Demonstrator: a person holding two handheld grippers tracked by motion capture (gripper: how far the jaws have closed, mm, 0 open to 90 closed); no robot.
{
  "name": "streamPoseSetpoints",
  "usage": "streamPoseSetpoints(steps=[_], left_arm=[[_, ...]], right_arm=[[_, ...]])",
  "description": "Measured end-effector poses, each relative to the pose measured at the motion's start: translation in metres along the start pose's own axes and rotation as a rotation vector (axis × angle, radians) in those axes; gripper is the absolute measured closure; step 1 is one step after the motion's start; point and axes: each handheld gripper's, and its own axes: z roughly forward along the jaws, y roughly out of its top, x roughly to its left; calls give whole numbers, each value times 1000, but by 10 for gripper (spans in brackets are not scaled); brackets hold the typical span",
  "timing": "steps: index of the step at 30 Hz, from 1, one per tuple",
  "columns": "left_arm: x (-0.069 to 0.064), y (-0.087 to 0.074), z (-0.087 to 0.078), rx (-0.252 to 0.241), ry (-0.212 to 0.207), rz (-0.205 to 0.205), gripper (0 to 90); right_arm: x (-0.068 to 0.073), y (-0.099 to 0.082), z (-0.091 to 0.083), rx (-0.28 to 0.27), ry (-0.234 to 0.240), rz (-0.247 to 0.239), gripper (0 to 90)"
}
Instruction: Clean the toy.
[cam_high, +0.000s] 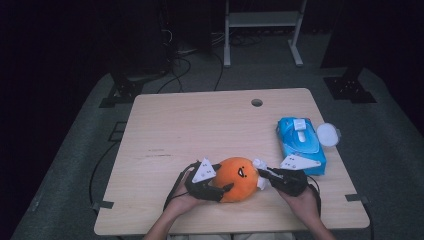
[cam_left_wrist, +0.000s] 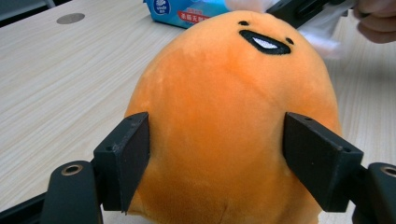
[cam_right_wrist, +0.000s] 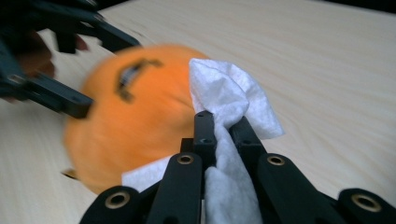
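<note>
Wipe meets plush toy, held from both sides

The left gripper (cam_left_wrist: 217, 154) clamps the orange plush toy (cam_left_wrist: 233, 116) between its jaws, one pad pressed into each flank, the toy's long axis running straight away from that claw toward its printed face. The right gripper (cam_right_wrist: 224, 126) is closed on a white wipe (cam_right_wrist: 231, 95), whose bunched end sits just ahead of its jaws and looks to be touching the toy's face end. The toy lies directly ahead of both claws, near the table (cam_high: 200, 125) front edge; the blue wipe pack (cam_high: 300, 142) sits beyond the right claw. Likely next: rubbing across the face
</note>
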Motion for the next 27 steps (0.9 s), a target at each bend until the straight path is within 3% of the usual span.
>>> streamPoseSetpoints(steps=[2, 9, 11, 16, 18, 24, 27], left_arm=[[-1, 1, 1, 3, 0, 6, 246], [-6, 3, 2, 5, 4, 28, 247], [-8, 4, 2, 4, 4, 36, 247], [-11, 5, 2, 6, -1, 52, 247], [-12, 6, 3, 6, -2, 56, 247], [-18, 8, 5, 5, 0, 74, 247], [-20, 8, 5, 7, -2, 85, 247]], right_arm=[[0, -1, 0, -12, 21, 17, 827], [20, 17, -4, -103, 96, -12, 827], [22, 17, -3, -94, 95, -26, 827], [2, 9, -2, -63, 41, 29, 827], [-1, 7, -4, -64, 50, 51, 827], [27, 22, -1, -108, 174, -8, 827], [32, 21, 6, -80, 163, -39, 826]])
